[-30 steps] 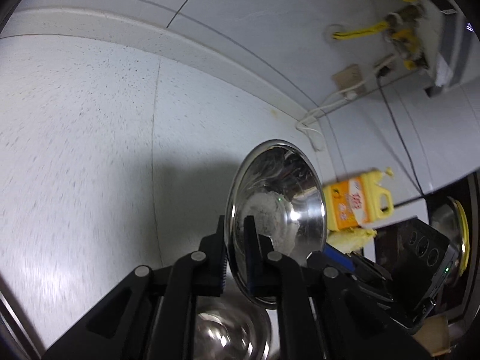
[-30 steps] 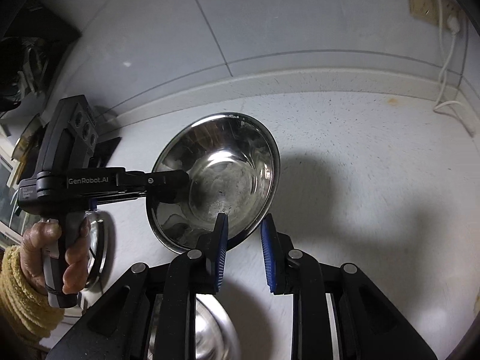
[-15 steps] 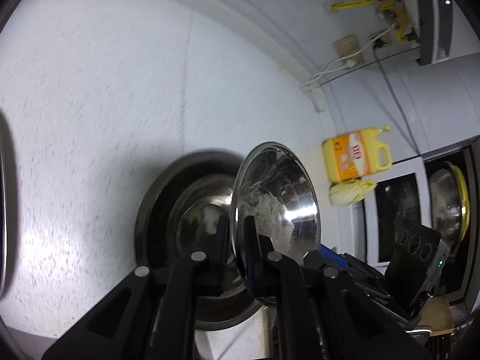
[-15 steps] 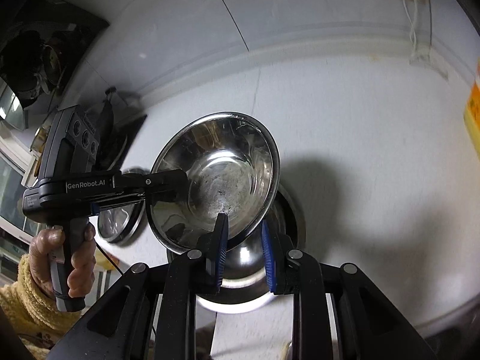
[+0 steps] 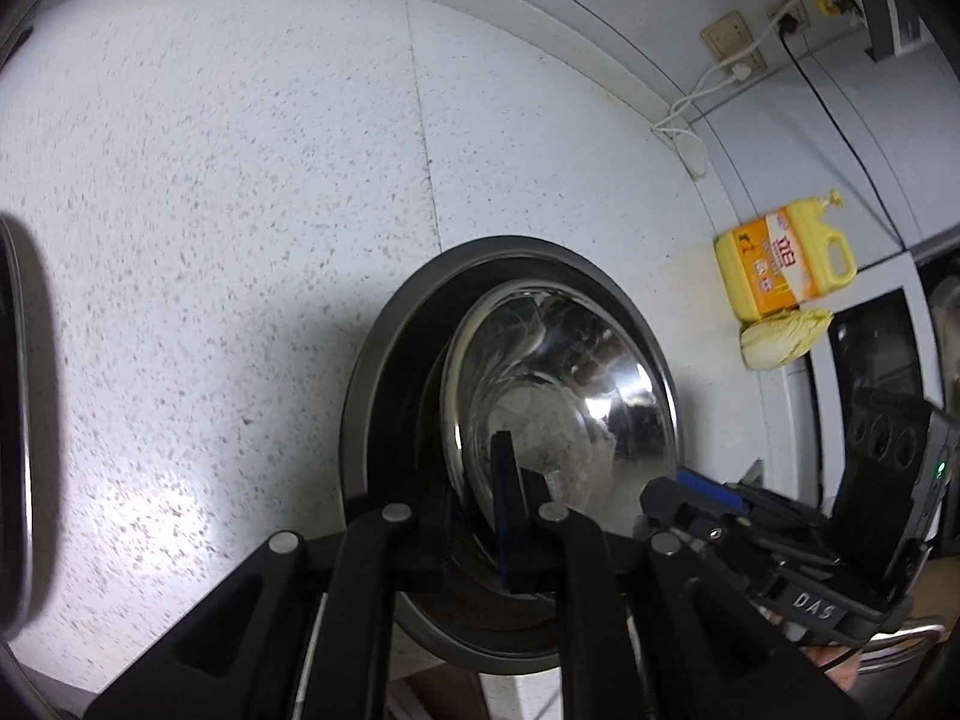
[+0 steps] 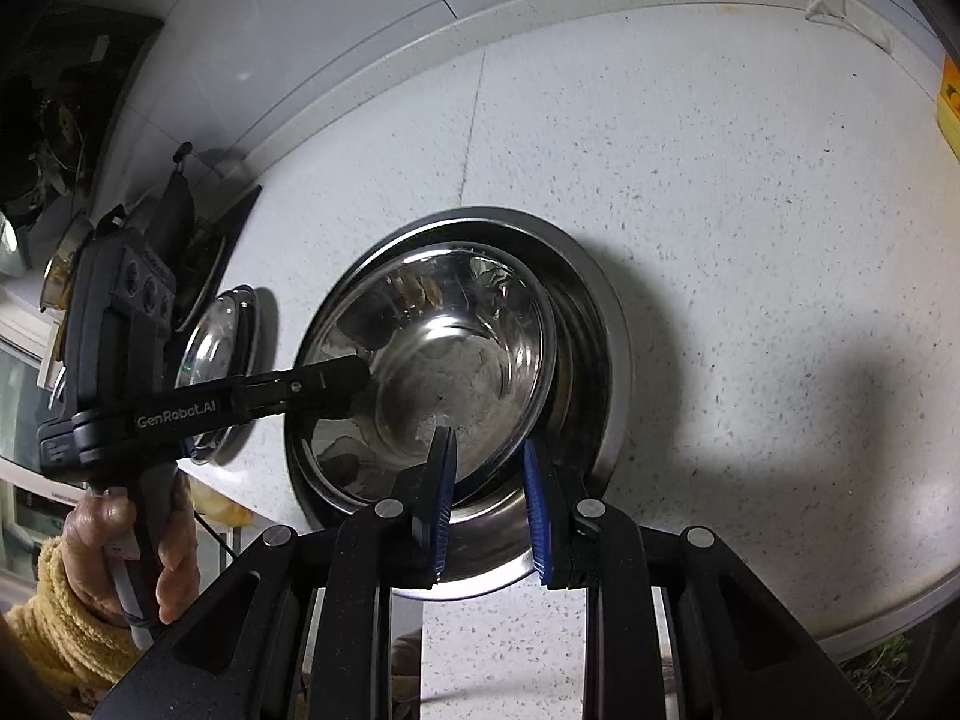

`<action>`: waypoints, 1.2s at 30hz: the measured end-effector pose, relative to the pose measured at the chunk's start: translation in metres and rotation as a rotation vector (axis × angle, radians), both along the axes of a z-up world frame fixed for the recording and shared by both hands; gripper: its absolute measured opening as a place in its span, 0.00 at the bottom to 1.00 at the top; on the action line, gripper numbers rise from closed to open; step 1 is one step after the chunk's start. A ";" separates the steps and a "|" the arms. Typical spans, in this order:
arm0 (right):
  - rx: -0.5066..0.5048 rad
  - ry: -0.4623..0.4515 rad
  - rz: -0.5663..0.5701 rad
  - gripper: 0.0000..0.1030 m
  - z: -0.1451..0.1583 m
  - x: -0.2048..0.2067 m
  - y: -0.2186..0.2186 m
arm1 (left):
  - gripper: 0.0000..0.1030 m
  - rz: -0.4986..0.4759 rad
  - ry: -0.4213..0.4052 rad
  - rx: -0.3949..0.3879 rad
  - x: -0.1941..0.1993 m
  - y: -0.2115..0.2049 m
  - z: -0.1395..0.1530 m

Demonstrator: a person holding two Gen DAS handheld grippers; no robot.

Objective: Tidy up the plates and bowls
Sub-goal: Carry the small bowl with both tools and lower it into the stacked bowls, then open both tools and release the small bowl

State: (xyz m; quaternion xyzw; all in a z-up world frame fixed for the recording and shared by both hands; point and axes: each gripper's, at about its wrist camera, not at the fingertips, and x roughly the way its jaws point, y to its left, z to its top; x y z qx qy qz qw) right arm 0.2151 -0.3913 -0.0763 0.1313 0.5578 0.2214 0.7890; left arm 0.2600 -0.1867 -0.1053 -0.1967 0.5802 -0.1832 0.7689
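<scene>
A shiny steel bowl (image 6: pixel 444 354) sits tilted inside a larger steel bowl (image 6: pixel 594 324) on the white speckled counter. My left gripper (image 5: pixel 474 516) is shut on the small bowl's (image 5: pixel 558 396) rim, one finger inside and one outside; the large bowl's (image 5: pixel 384 372) rim rings it. In the right wrist view the left gripper (image 6: pixel 336 384) reaches in from the left onto that rim. My right gripper (image 6: pixel 489 498) is open, its blue pads (image 6: pixel 444 498) straddling the small bowl's near rim without pinching it.
A steel plate (image 6: pixel 222 354) lies left of the bowls; its edge shows in the left wrist view (image 5: pixel 18 420). A yellow detergent jug (image 5: pixel 780 264) and a cabbage piece (image 5: pixel 780 336) stand at the right. The stove (image 6: pixel 204 252) is far left; the counter edge is close below.
Both grippers carried the small bowl down into the large bowl. The right gripper's jaws have widened off the rim; the left stays clamped.
</scene>
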 end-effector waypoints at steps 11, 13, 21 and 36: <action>-0.023 -0.026 -0.013 0.20 0.004 -0.003 -0.001 | 0.28 -0.044 -0.091 0.088 -0.003 -0.004 0.019; -0.016 -0.031 -0.019 0.20 0.005 -0.004 -0.002 | 0.29 -0.044 -0.114 0.116 -0.005 -0.003 0.024; 0.002 -0.067 -0.044 0.20 0.015 -0.013 -0.012 | 0.30 0.025 -0.183 0.125 -0.010 0.035 0.050; -0.005 -0.068 -0.173 0.26 0.014 -0.024 -0.066 | 0.30 0.112 -0.058 0.049 -0.016 0.079 0.017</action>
